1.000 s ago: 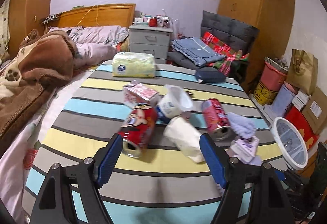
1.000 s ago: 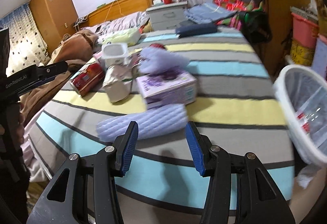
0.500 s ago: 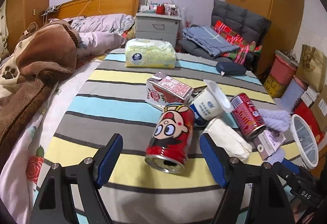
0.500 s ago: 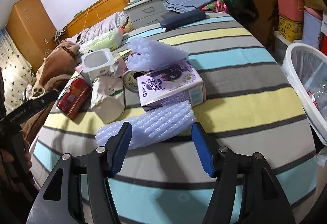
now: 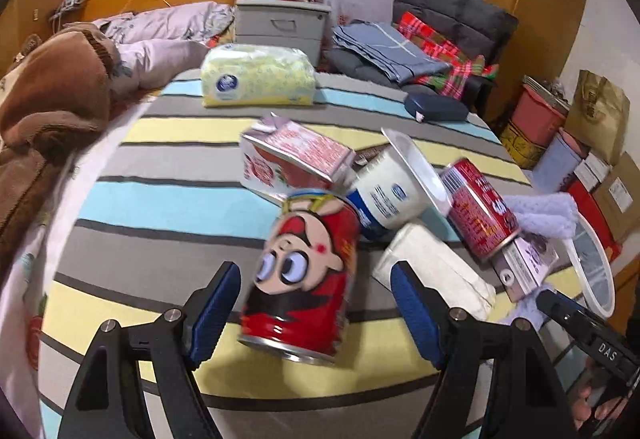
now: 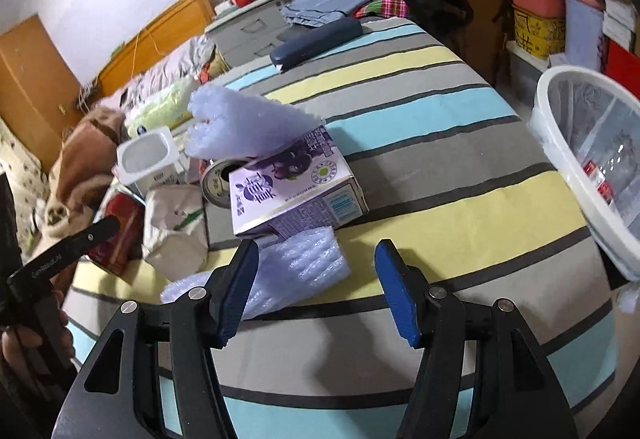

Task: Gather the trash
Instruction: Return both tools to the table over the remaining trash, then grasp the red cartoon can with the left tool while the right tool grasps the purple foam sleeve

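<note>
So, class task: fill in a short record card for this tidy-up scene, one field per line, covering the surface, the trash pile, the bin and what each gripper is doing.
surface: striped table cover
trash pile: cartoon can, red can, yogurt cup, red carton, purple carton, bubble wrap roll
bin: white lined basket, at the table's edge
left gripper: jaws open, either side of the cartoon can, not touching
right gripper: jaws just opened wider, bubble wrap roll partly between them, not clamped
</note>
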`<state>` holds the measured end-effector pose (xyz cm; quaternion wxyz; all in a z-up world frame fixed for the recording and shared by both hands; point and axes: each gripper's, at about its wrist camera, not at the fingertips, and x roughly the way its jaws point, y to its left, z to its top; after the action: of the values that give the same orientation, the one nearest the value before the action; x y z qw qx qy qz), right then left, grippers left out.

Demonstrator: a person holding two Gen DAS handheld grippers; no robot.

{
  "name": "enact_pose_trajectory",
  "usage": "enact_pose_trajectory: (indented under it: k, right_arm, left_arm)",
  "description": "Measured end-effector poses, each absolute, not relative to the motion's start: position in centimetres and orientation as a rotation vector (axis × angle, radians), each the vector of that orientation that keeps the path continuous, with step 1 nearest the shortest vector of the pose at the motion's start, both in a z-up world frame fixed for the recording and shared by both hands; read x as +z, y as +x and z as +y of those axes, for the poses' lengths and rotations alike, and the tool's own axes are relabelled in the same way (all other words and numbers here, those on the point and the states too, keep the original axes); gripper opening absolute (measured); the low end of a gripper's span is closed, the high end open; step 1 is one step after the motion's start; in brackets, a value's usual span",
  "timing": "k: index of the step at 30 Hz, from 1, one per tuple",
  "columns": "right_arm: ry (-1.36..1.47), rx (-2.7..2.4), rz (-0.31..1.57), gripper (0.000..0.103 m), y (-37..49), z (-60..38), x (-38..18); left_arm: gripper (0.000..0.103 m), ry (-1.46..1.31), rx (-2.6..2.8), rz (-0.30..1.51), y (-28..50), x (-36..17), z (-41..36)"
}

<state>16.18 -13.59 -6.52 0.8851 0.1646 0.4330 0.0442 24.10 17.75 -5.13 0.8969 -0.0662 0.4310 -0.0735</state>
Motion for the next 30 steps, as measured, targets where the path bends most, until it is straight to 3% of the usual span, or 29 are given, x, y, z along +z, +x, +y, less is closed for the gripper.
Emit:
enact_pose_trajectory:
  k: [2,5,9,17,23,25,27,30]
  right_arm:
    - [0.368,0.118,0.917,0.061,16.5,-13.9,-6.7]
    - [0.390,0.164,0.921,0.043,16.2,-14.6,-6.5]
    - [0.357,0.172,0.905,0.036,15.0,-15.4,-6.2]
    - [0.290,0.087,0.902,0.036,13.3,-18.5,-5.8]
    - [0.122,0.156,0.944,0.044,11.3,-18.7,-5.2]
    - [0.086,0.202,0.872,0.046,10.5,-18.9,-4.1]
    - [0.031,0.235,0.794,0.057,10.6,-18.8,-3.3]
    - [-0.098,0.310,0.717,0.058,11.4,-17.3,-2.4]
  left_arm:
    - [0.077,-0.143,-0.161,0.907,24.1,-5.5,17.5]
    - [0.075,-0.159,-0.171,0.916,23.9,-5.7,17.5]
    - [0.060,-0.199,-0.173,0.936,23.7,-6.3,17.8]
    - [0.056,-0.223,-0.229,0.941,22.1,-6.4,16.3]
    - [0.056,-0.220,-0.270,0.944,21.2,-6.2,14.6]
    - [0.056,-0.233,-0.269,0.931,21.2,-5.8,14.7]
    - [0.057,-0.220,-0.252,0.917,21.2,-5.1,14.5]
    - [0.064,-0.222,-0.230,0.898,21.4,-4.4,14.4]
